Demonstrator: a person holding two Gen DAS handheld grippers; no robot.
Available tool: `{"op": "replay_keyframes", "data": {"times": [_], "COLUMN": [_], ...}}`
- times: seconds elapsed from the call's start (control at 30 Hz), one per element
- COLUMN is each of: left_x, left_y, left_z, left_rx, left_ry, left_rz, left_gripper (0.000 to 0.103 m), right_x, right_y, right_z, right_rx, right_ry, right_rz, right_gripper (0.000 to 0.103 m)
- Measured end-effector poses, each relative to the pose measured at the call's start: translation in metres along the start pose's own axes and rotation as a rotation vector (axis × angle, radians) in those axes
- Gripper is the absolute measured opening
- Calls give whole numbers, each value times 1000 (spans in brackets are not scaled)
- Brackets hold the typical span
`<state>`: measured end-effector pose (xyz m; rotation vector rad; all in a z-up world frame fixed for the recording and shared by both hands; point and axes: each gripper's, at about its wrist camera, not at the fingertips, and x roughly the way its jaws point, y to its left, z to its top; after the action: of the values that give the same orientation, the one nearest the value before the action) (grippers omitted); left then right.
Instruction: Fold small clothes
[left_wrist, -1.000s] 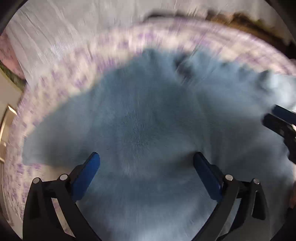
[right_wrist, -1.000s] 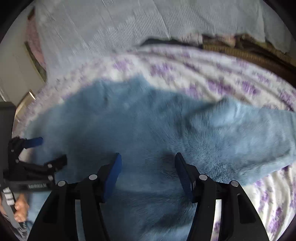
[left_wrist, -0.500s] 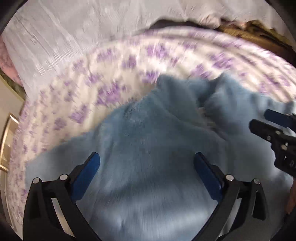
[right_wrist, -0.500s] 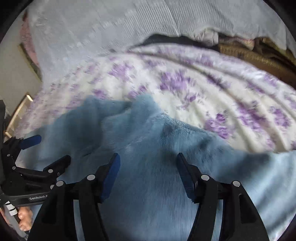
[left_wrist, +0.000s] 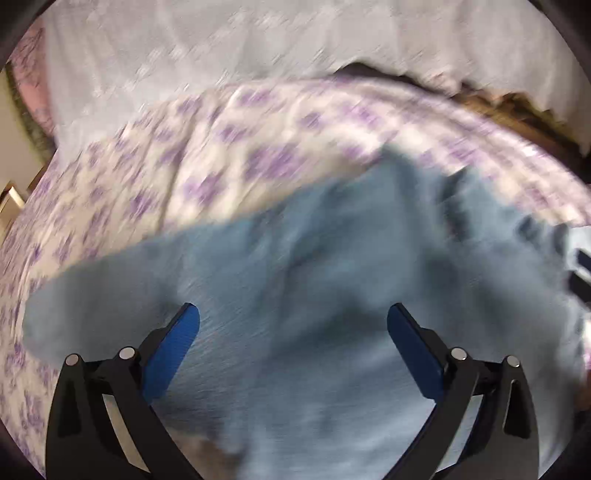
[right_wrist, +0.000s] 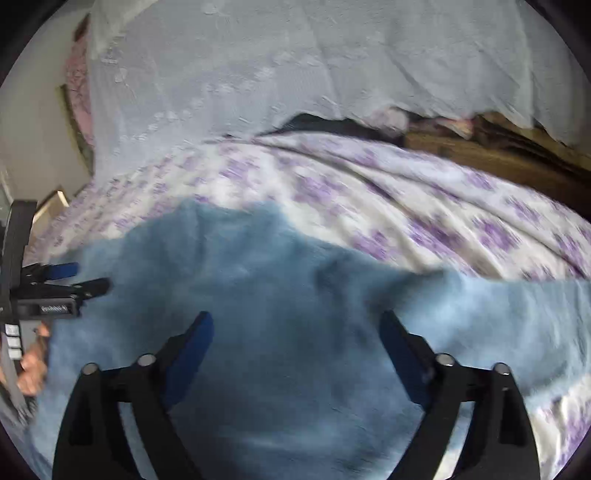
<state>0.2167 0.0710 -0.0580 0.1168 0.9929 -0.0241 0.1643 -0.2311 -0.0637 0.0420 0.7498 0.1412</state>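
A fuzzy blue garment (left_wrist: 314, 280) lies spread on a white bedspread with purple flowers (left_wrist: 155, 184). It also fills the lower part of the right wrist view (right_wrist: 280, 295), one sleeve reaching right. My left gripper (left_wrist: 293, 332) is open and empty, its blue pads wide apart above the garment's middle. My right gripper (right_wrist: 295, 332) is open and empty too, above the same garment. The left gripper also shows at the left edge of the right wrist view (right_wrist: 74, 277); the right gripper's tips show at the right edge of the left wrist view (left_wrist: 581, 271). Both views are motion-blurred.
A pale grey-white textured cloth (right_wrist: 295, 62) hangs behind the bed. A dark gap and brown wooden edge (right_wrist: 498, 151) run along the far right side of the bed. A wall and frame (right_wrist: 55, 199) show at the left.
Both grippers have pulled back and shifted over the garment. The right gripper's jaws have opened wider. The garment lies flatter, with more of the bedspread showing beyond it.
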Motion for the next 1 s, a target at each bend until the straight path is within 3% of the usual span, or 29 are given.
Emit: {"op": "replay_keyframes", "data": {"times": [0.03,0.07,0.13,0.27,0.33,0.4,0.43,0.47,0.57,0.63,0.7,0.83,0.93,1.0], "left_x": [12,20,8,-35,-39,-17,8,22,6,-7,-32,-88,-92,-74], "left_y": [10,22,41,59,72,88,101,111,114,110,106,70,33,1], "left_z": [-7,-9,-8,-22,-29,-33,-37,-40,-39,-41,-37,-37,-33,-26], "left_rx": [-27,-84,-187,-231,-241,-286,-321,-358,-390,-387,-374,-282,-154,-69], "left_ry": [42,56,30,-88,-109,-34,47,63,-3,-36,-95,-205,-153,-85], "left_rz": [-27,-117,-168,-104,22,153,175,98,91,111,94,-68,-118,-90], "left_gripper": [99,99,99,99,99,99,99,99,99,99,99,99,99,99], "right_x": [19,34,19,-42,-53,-46,-29,-21,-44,-66,-81,-79,-71,-70], "right_y": [-19,-34,-52,-96,-136,-178,-208,-224,-233,-234,-241,-289,-312,-310], "right_z": [-6,-10,-6,1,-3,-14,-25,-34,-31,-28,-28,-65,-91,-91], "right_rx": [50,100,164,258,323,421,514,567,651,656,667,912,1070,1062], "right_ry": [87,155,76,-115,-148,-122,-71,-67,-149,-248,-275,-249,-252,-258], "right_rz": [0,41,111,46,-52,-108,-131,-104,-24,10,-45,-92,-31,-34], "right_gripper": [95,95,93,93,94,94,87,82,79,79,79,78,58,58]}}
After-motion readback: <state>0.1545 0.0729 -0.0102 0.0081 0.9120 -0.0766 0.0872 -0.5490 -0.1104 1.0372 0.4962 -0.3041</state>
